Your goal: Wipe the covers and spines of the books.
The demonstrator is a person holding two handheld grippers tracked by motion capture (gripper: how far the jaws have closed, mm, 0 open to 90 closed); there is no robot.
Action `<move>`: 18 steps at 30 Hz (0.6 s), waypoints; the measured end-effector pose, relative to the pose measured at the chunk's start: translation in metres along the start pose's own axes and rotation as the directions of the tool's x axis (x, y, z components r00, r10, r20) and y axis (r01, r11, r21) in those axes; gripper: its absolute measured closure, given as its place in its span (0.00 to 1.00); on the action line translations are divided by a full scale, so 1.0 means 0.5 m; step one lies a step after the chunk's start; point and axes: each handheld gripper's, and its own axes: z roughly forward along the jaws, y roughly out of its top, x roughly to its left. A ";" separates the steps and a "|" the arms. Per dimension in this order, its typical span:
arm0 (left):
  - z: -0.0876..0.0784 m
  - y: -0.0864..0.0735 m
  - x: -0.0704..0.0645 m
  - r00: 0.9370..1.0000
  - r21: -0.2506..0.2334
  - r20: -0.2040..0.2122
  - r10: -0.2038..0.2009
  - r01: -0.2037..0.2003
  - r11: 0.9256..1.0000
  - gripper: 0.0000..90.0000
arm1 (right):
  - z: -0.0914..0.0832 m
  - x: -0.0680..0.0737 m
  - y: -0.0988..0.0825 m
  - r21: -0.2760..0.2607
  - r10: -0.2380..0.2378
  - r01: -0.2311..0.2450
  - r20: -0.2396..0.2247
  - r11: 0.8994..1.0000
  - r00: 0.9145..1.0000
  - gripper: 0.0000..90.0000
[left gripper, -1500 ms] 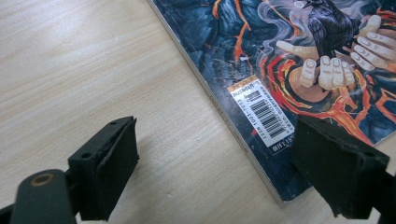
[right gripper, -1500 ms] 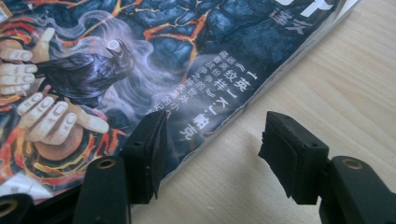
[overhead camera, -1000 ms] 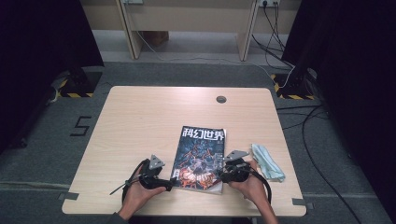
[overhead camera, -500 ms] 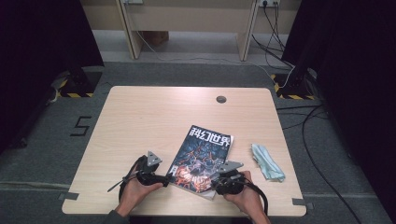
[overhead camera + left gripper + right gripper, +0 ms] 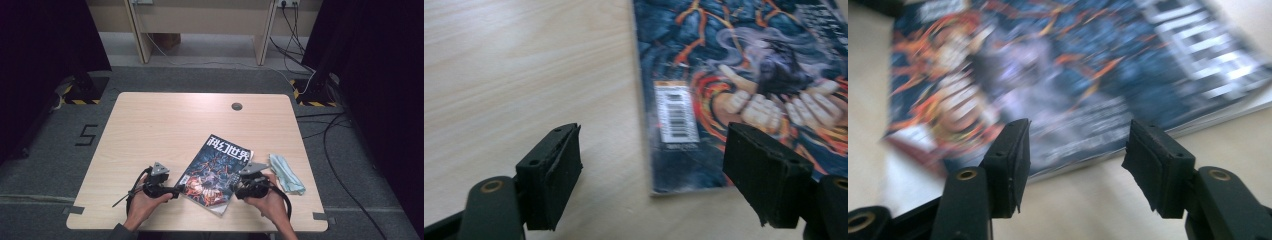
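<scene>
Near the table's front edge, the magazine [image 5: 216, 172] lies skewed between your grippers. Your left gripper [image 5: 659, 175] has just been closing slightly, your right gripper [image 5: 1073, 160] opening; both hold nothing. Next, seat the jaws over an edge.

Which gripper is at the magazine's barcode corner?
The left gripper: its open jaws frame the barcode at the magazine corner. The right gripper faces the long edge.
</scene>
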 end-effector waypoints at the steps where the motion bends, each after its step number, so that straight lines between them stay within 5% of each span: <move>1: -0.001 -0.002 -0.005 1.000 0.000 0.005 0.002 -0.002 1.000 0.25 | 0.000 -0.018 0.005 -0.014 0.004 -0.004 0.011 1.000 1.000 0.49; 5: 0.002 -0.006 -0.027 0.999 0.010 0.033 0.011 -0.011 1.000 0.23 | 0.010 -0.069 0.024 -0.022 0.030 -0.028 0.067 0.999 0.997 0.49; 9: 0.013 -0.008 -0.029 0.999 0.026 0.007 0.031 -0.031 0.999 0.24 | 0.032 -0.114 0.057 -0.034 0.039 -0.035 0.134 0.999 0.990 0.47; 13: 0.016 -0.007 -0.023 1.000 0.024 -0.003 0.024 -0.024 0.999 0.24 | 0.065 -0.150 0.090 -0.013 0.083 -0.083 0.128 0.997 0.988 0.43; 18: 0.018 -0.004 -0.015 0.999 0.023 -0.013 0.030 -0.030 0.999 0.24 | 0.109 -0.177 0.112 0.057 0.079 -0.085 0.103 0.995 0.992 0.41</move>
